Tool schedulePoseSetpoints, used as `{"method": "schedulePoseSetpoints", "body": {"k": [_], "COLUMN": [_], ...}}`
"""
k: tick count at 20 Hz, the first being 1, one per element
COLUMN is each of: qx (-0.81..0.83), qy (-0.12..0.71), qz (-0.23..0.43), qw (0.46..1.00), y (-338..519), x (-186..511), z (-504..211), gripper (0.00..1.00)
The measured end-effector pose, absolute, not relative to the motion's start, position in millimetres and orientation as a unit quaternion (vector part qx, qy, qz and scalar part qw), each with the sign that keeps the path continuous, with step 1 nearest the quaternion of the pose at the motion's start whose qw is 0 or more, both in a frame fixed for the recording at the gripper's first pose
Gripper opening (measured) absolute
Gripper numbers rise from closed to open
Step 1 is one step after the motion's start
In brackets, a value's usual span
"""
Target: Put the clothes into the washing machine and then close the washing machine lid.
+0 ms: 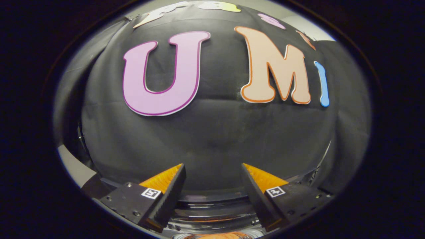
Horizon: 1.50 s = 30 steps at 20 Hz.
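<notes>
My gripper (pixel 212 169) is open, its two fingers spread wide with nothing between them. Below and just ahead of the fingers lies a dark, glossy curved surface (pixel 212 207) that looks like the washing machine's top or lid, with an orange reflection low down between the fingers. I cannot tell whether that lid is open or down. No clothes are visible. Beyond the fingers hangs the black cloth wall (pixel 212 132) of the booth.
The black cloth wall stands close ahead, across the whole width beyond the machine. A pale strip of floor or wall (pixel 74 166) shows beside the left finger. Dark frame parts (pixel 312 179) sit behind the right finger.
</notes>
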<state>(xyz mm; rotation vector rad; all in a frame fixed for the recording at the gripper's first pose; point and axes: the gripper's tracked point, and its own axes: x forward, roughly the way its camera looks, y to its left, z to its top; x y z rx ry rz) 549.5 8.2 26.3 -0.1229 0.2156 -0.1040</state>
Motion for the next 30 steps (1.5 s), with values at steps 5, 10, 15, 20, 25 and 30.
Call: {"method": "schedulePoseSetpoints", "body": {"k": [5, 10, 15, 20, 25, 30], "qx": [-0.061, -0.061, -0.062, -0.061, -0.06, -0.057], "qy": [0.095, 0.072, 0.057, 0.044, 0.039, 0.024], "qz": [-0.048, -0.055, -0.061, -0.062, -0.064, -0.067], "qw": [0.992, 0.994, 0.995, 0.995, 0.995, 0.996], "y": [7.1, 5.2, 4.8, 3.8, 2.4, 1.6], "x": [517.5, 494.1, 477.1, 466.1, 453.4, 438.0], "z": [32.6, 33.8, 34.1, 32.5, 30.8, 27.1], "gripper": [0.99, 0.99, 0.99, 0.99, 0.98, 0.99]}}
